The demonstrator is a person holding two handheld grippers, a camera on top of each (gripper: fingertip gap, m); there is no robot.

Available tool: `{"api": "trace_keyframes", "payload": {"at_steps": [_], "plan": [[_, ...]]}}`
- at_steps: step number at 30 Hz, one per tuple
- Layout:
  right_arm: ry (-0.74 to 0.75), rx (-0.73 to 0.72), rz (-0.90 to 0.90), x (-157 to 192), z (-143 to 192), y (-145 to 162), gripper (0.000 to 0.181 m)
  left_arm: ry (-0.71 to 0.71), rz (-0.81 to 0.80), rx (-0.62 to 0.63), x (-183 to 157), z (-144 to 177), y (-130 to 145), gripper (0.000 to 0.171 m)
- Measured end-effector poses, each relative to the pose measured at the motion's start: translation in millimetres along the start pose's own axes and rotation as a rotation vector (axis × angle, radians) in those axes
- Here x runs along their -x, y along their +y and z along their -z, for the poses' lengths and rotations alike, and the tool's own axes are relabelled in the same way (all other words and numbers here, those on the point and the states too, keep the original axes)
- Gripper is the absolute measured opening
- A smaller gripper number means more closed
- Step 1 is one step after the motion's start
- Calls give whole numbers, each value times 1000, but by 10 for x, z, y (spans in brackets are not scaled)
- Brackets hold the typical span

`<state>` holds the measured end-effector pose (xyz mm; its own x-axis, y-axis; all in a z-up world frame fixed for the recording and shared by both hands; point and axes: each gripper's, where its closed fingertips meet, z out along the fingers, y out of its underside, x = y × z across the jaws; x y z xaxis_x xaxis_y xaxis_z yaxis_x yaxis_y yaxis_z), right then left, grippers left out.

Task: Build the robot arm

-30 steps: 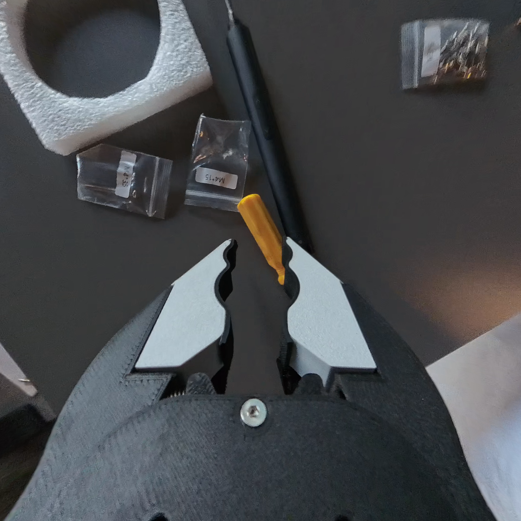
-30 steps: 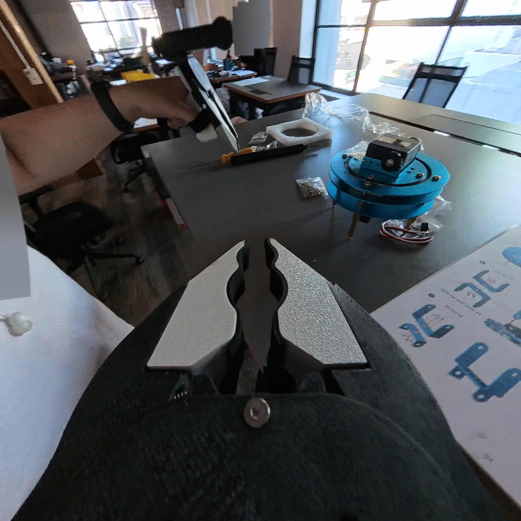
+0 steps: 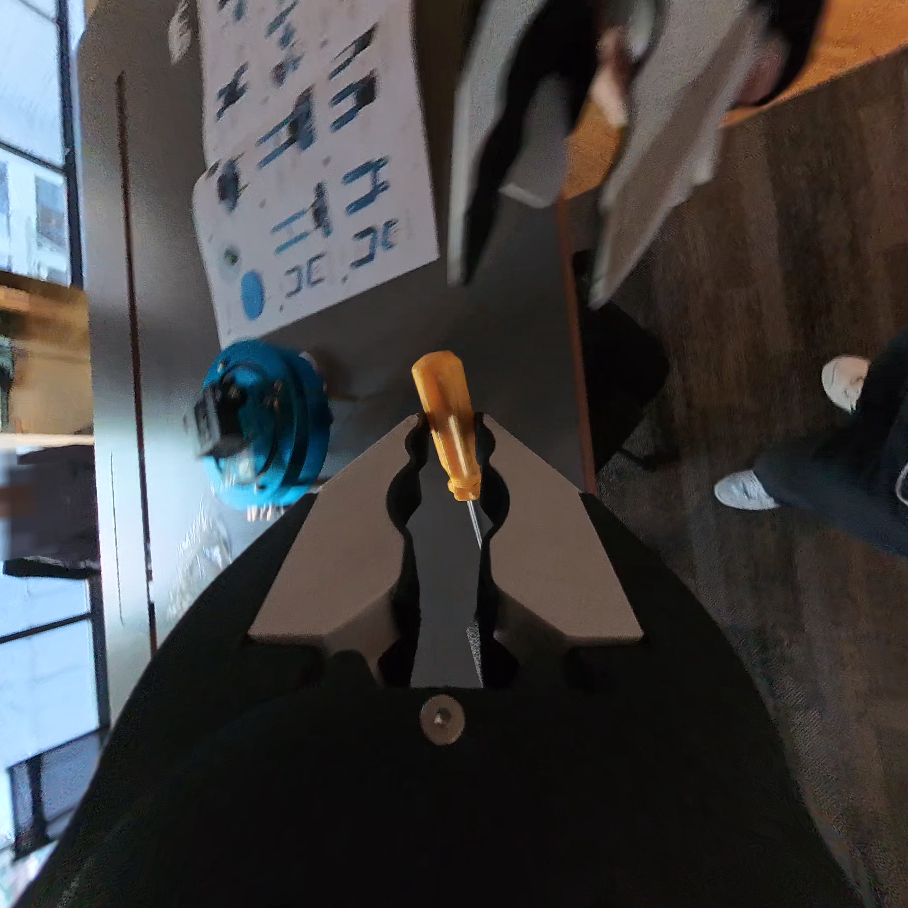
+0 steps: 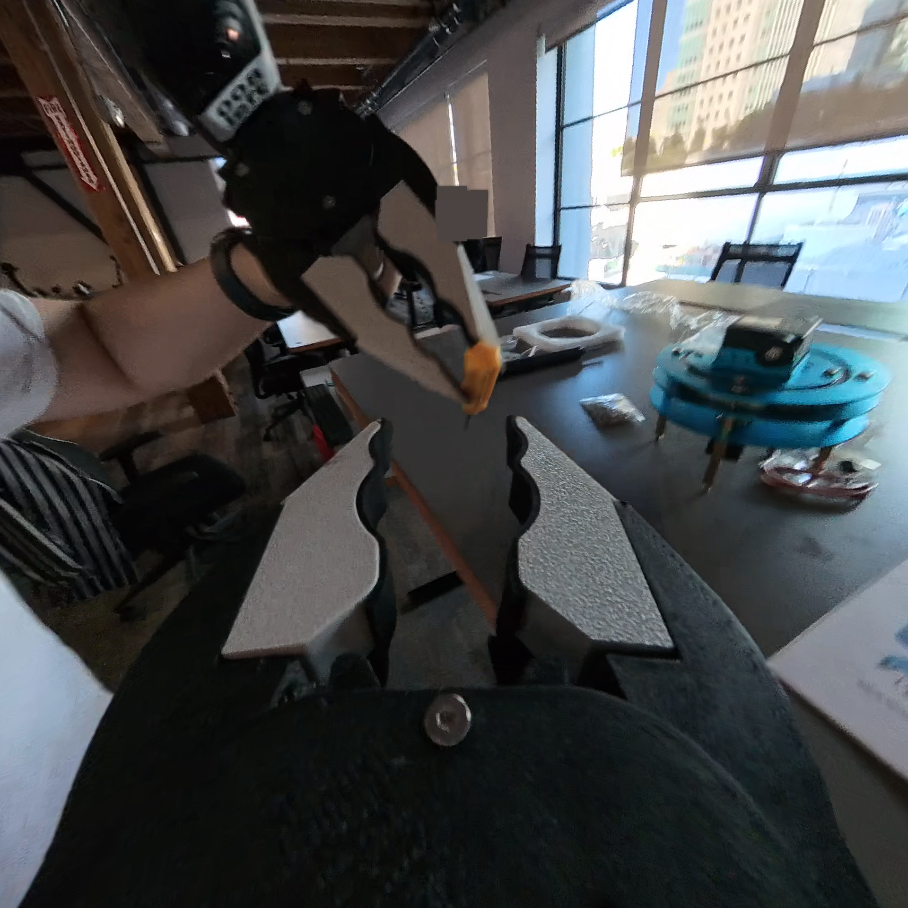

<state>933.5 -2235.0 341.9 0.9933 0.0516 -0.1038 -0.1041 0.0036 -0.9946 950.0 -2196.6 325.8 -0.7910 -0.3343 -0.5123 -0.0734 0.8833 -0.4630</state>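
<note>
My left gripper [image 3: 449, 420] is shut on the orange handle of a small screwdriver [image 3: 442, 393] and holds it in the air above the dark table [image 3: 516, 344]. The thin metal shaft points back towards the camera. In the right wrist view the left gripper [image 4: 479, 368] comes in from the upper left with the screwdriver [image 4: 480, 378] at its tips. My right gripper [image 4: 447, 425] is open and empty, its tips just below the screwdriver and apart from it. In the left wrist view the right gripper [image 3: 528, 290] shows blurred at the top.
A blue round robot base [image 4: 766, 393] with a black servo on top stands on the table at the right. A white sheet with blue drawings [image 4: 845, 688], a bag of screws [image 4: 611, 409], a black driver [image 4: 540, 358], a white foam block [image 4: 565, 334] and bagged wires [image 4: 815, 479] lie around. The tips of one gripper are about 5 centimeters away from the tips of the other.
My left gripper has shut on the orange screwdriver, lifted it off the table and swung towards my right gripper. My right gripper has opened and risen close under it.
</note>
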Motion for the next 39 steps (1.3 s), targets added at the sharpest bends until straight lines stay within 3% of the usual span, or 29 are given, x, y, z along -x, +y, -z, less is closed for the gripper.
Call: {"api": "trace_keyframes", "payload": {"at_steps": [3,7,9,14,16,19,22,26,29,32,35,37,39], "plan": [[59,40,151,-99,44,-47,48,104,-83,-7,-165,-112,-189,17],[37,184,255,-112,4,51,43,206,-132,-14,-191,-253,-208,17],[50,219,270,-185,-88,100,26,262,-140,-48,-187,-294,-224,17],[64,190,232,-329,-264,122,17,330,-179,-133,-56,-343,-67,17],[87,161,191,-395,-304,105,17,369,-125,-184,14,-345,-12,17],[141,115,104,-528,-302,60,17,401,-35,-198,176,-411,202,39],[145,83,21,-612,-280,-22,17,492,55,-266,199,-479,307,32],[140,89,-4,-681,-272,-50,17,571,147,-377,226,-565,157,29],[162,81,-8,-765,-203,-71,17,584,130,-402,208,-642,50,16],[133,-37,-35,-799,-120,-232,17,625,186,-423,247,-630,-130,16],[102,-56,-125,-877,-59,-233,37,645,257,-458,319,-570,-361,16],[38,-81,-142,-859,-2,-258,18,635,269,-424,327,-600,-439,15],[8,-80,-162,-916,42,-259,17,615,292,-384,331,-657,-486,15]]}}
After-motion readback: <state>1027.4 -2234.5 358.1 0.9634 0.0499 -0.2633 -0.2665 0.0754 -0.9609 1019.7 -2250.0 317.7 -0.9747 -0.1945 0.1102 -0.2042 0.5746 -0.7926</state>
